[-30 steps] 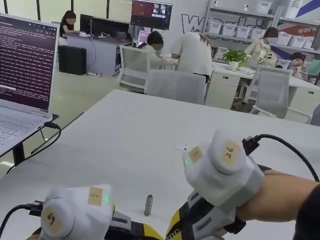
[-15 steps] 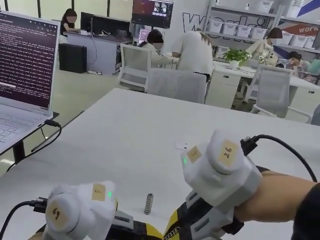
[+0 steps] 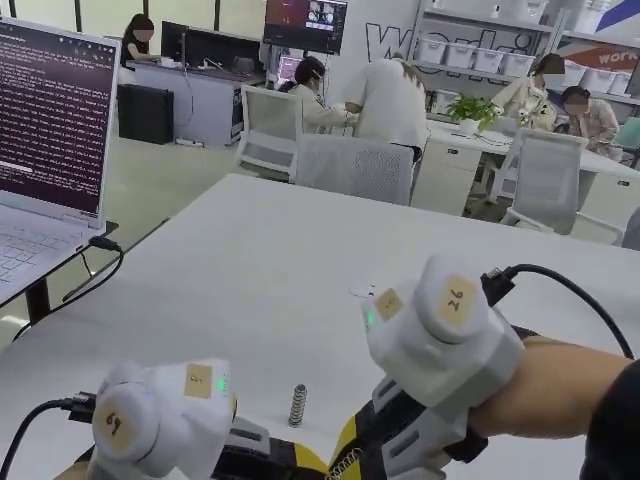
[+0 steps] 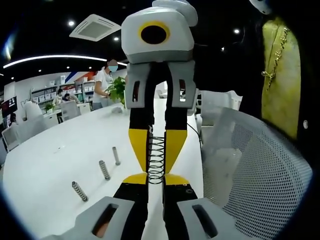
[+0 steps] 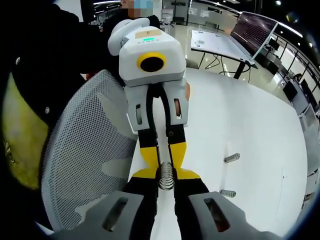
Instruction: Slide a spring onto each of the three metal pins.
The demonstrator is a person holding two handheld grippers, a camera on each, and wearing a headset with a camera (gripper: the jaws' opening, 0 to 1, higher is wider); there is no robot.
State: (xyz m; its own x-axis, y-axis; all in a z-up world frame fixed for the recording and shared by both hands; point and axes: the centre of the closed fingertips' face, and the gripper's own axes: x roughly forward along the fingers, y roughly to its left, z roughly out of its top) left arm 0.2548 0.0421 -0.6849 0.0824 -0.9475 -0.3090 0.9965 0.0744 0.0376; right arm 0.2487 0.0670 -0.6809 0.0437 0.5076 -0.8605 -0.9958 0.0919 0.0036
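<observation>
Mid-air, left hand-held gripper (image 4: 156, 181), right hand-held gripper (image 5: 166, 183), both pinching spring (image 4: 156, 157)

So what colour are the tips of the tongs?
Yellow; the fingertips show clearest in the left gripper view.

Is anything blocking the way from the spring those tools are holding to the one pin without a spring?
Nothing visible does. Only bare table lies between the spring and the bare pin.

Slim steel spring (image 4: 156, 160) pinched between the meeting fingers of left gripper (image 4: 156, 179) and right gripper (image 4: 156, 167); over on the white surface (image 4: 55, 150), near pin (image 4: 79, 191) and middle pin (image 4: 104, 170) already sleeved in coils; far pin (image 4: 116, 156) bare.
</observation>
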